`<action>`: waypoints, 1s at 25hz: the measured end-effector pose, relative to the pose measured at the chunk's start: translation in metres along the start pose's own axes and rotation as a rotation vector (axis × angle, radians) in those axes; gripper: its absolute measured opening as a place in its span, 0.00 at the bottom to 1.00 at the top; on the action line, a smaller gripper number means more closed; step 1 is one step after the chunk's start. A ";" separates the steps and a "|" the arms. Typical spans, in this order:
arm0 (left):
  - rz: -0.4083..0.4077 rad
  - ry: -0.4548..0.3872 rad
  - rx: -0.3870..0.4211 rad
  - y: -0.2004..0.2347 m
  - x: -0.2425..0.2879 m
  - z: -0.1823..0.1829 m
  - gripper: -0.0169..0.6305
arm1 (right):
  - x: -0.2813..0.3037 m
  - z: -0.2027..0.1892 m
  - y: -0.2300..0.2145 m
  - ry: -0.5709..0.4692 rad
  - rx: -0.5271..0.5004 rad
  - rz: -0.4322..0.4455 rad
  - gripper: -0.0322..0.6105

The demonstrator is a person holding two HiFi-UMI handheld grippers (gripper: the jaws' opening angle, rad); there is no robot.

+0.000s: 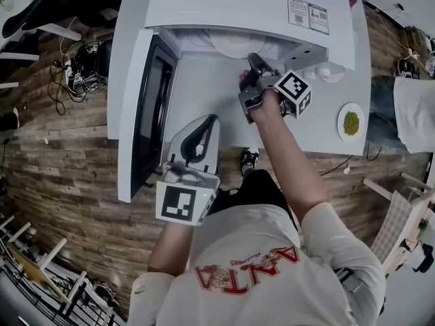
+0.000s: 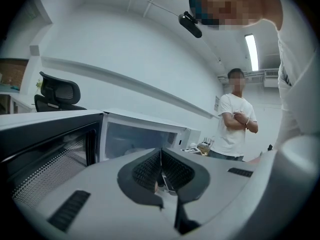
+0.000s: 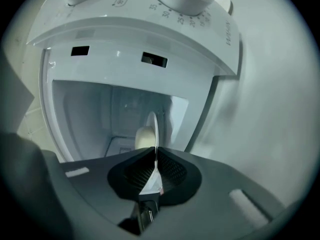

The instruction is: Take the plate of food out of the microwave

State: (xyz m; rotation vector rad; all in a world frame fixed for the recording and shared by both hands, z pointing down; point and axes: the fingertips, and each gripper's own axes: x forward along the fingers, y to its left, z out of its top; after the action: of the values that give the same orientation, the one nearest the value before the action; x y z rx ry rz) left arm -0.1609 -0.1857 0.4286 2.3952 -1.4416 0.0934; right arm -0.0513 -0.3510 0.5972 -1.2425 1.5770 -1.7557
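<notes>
The white microwave (image 1: 251, 5) stands on a white table (image 1: 204, 87), its dark-windowed door (image 1: 146, 107) swung open to the left. Inside, a white plate (image 1: 234, 45) shows at the cavity's mouth. My right gripper (image 1: 253, 60) reaches into the opening. In the right gripper view the plate (image 3: 153, 129) appears edge-on with a pale piece of food (image 3: 144, 137) on it, and the right gripper (image 3: 155, 156) is shut on its rim. My left gripper (image 1: 209, 121) hovers beside the open door, shut and holding nothing. The left gripper (image 2: 161, 156) points toward the cavity (image 2: 140, 134).
A small plate of green food (image 1: 351, 123) sits at the table's right edge. A person (image 2: 235, 119) stands with folded arms beyond the table. Another person's legs (image 1: 408, 111) are at the right. Cables (image 1: 75, 73) lie on the wooden floor at left.
</notes>
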 end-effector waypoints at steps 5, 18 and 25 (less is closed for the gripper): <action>-0.012 0.005 0.000 -0.001 0.003 -0.001 0.05 | 0.000 0.000 0.000 -0.007 0.017 0.014 0.08; 0.005 0.010 -0.003 0.005 0.006 -0.004 0.05 | 0.017 0.003 0.000 -0.001 0.057 0.045 0.09; 0.010 0.012 -0.006 0.006 0.005 -0.005 0.05 | 0.008 0.003 0.002 -0.007 0.070 0.090 0.08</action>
State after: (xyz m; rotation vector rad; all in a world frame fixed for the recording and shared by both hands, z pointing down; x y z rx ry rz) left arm -0.1631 -0.1914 0.4361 2.3782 -1.4469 0.1053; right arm -0.0528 -0.3599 0.5980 -1.1259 1.5299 -1.7326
